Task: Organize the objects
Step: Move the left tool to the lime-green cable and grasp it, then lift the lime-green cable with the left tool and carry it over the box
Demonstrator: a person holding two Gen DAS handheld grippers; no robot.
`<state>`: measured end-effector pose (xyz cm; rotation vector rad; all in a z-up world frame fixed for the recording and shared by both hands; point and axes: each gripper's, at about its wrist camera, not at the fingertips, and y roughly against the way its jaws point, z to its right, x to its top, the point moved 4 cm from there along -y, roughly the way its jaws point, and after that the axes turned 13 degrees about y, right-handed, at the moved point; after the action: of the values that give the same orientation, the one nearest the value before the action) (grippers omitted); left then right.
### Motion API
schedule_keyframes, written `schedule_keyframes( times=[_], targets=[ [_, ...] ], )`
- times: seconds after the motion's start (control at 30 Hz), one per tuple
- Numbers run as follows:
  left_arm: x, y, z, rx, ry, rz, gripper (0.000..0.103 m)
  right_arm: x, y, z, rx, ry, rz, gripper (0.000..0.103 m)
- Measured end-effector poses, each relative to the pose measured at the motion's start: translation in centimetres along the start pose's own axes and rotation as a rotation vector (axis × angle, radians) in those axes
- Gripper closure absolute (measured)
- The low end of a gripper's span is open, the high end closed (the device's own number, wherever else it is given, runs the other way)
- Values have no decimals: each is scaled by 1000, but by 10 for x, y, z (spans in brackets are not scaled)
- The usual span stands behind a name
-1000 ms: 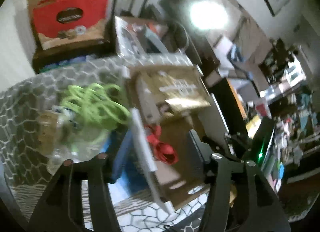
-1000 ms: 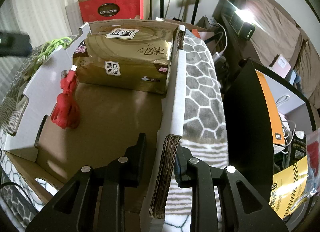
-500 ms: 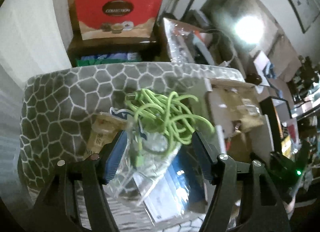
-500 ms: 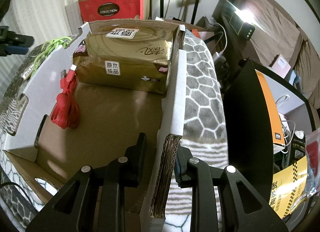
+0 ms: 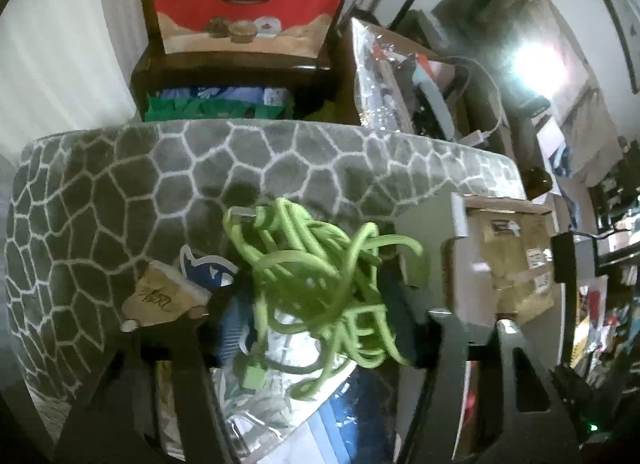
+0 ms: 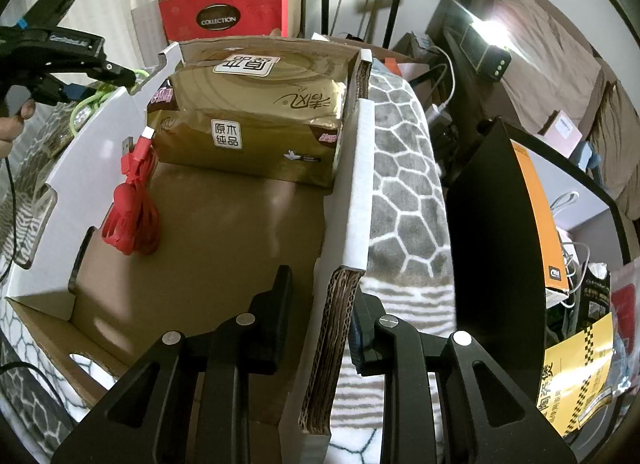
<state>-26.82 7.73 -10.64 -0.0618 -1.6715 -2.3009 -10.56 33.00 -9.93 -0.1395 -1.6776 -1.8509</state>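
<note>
left wrist view: the left gripper [image 5: 316, 320] hangs over a tangled green cable [image 5: 320, 280], a loose knot of round rubbery cord with a metal usb plug at the top. its two dark fingers [image 5: 404, 328] stand wide apart on either side of the tangle; whether the pads actually press the cord i cannot tell. the cable lies on a crinkled clear plastic bag [image 5: 256, 416] beside a tan paper tag [image 5: 160, 296] with a blue sticker, all on a plush grey mat [image 5: 120, 192] with a white honeycomb pattern. to the right stands the white outer wall of the cardboard box [image 5: 460, 264].

right wrist view: the right gripper [image 6: 320, 316] straddles the box's right wall [image 6: 356, 200], one matte black finger inside and one outside. the jaws are closed down close to the thick corrugated edge, whose fluted layers show raw brown at the cut end; the outer pad touches it, while the inner one stands slightly off. inside the box, on its smooth brown floor, two glossy gold tissue packs [image 6: 256, 120] are stacked against the far wall, and a coiled red usb cable [image 6: 134, 204] lies along the left wall. the left gripper [image 6: 100, 72] shows at the upper left, just beyond the box's far left corner.
</note>
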Motion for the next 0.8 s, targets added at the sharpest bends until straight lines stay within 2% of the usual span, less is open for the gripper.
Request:
schedule_keyframes(
  times=[0.03, 0.07, 0.1, 0.27, 0.53, 0.7, 0.8],
  targets=[
    [0, -2, -2, 8, -4, 6, 58, 0, 0, 0, -1, 1, 0, 78],
    [0, -3, -3, 7, -4, 12, 68, 0, 0, 0, 0, 1, 0, 78],
    [0, -2, -5, -3, 2, 18, 73, 0, 0, 0, -1, 1, 0, 78],
    [2, 12, -11, -33, 15, 42, 89, 0, 0, 0, -1, 2, 0, 78],
    [-10, 73, -2, -157, -12, 111, 90, -1, 1, 1, 5, -3, 0, 77],
    [-32, 102, 24, -232, -85, 116, 90, -5, 6, 2, 45, -36, 12, 76],
    [-50, 108, 50, -286, -140, 86, 89, -6, 13, 5, 44, -44, 20, 76]
  ],
)
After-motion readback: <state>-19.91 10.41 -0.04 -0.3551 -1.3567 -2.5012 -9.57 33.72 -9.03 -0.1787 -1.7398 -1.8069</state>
